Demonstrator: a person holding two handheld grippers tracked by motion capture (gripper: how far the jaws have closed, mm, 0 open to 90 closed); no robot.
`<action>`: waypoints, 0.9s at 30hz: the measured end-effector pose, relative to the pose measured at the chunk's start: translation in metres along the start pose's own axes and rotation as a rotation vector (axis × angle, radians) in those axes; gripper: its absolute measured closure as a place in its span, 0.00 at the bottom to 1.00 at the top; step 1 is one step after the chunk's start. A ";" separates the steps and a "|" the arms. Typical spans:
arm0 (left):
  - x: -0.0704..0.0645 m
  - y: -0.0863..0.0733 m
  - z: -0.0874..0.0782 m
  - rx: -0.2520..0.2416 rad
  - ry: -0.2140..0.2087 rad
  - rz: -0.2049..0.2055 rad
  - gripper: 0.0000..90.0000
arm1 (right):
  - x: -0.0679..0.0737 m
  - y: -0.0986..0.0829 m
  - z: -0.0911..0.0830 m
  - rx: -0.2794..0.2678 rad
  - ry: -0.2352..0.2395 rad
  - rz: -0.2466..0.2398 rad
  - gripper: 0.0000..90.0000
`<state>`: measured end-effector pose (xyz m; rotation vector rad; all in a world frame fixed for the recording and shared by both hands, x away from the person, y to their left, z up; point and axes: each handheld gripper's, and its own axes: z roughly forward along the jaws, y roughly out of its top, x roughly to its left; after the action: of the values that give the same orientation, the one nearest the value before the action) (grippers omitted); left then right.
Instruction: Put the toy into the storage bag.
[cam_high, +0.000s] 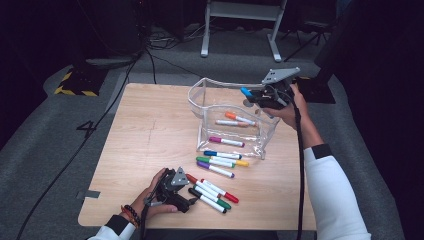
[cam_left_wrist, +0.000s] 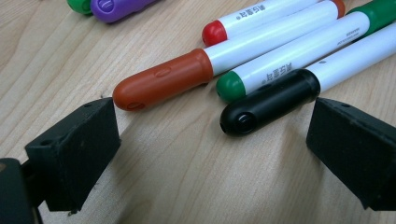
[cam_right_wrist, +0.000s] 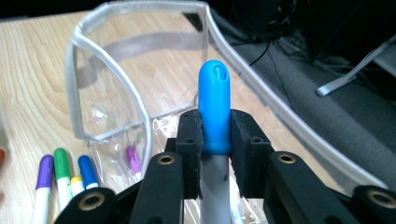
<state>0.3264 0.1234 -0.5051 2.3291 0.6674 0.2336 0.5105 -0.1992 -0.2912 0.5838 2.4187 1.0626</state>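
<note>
Blue-capped white marker (cam_right_wrist: 214, 116) is clamped in the right claw (cam_right_wrist: 215, 135) above the clear plastic pouch (cam_high: 202, 107) where three markers are already dropped, about nine being left on the wooden counter (cam_high: 145, 145), the wide-open, empty left claw (cam_left_wrist: 215, 140) approaching the black-capped one (cam_left_wrist: 271, 100).

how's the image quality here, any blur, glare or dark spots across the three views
High view: table evenly lit, surroundings nearly black. Left gripper view: black-capped marker sharp, near jaws slightly soft. Right gripper view: light-blue-capped marker crisp, clear pouch behind it softer with faint sheen.
</note>
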 end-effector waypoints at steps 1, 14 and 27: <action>0.000 0.000 0.000 0.000 0.000 0.000 0.03 | 0.000 -0.001 0.003 0.018 -0.002 0.000 0.83; 0.000 0.000 0.000 0.000 -0.001 0.001 0.03 | 0.001 -0.012 0.035 0.253 0.044 -0.008 0.83; 0.000 0.000 0.000 0.000 -0.001 0.003 0.03 | 0.015 -0.008 0.042 0.329 0.130 -0.055 0.78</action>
<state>0.3263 0.1236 -0.5051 2.3301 0.6638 0.2336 0.5192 -0.1720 -0.3261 0.5627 2.7317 0.7029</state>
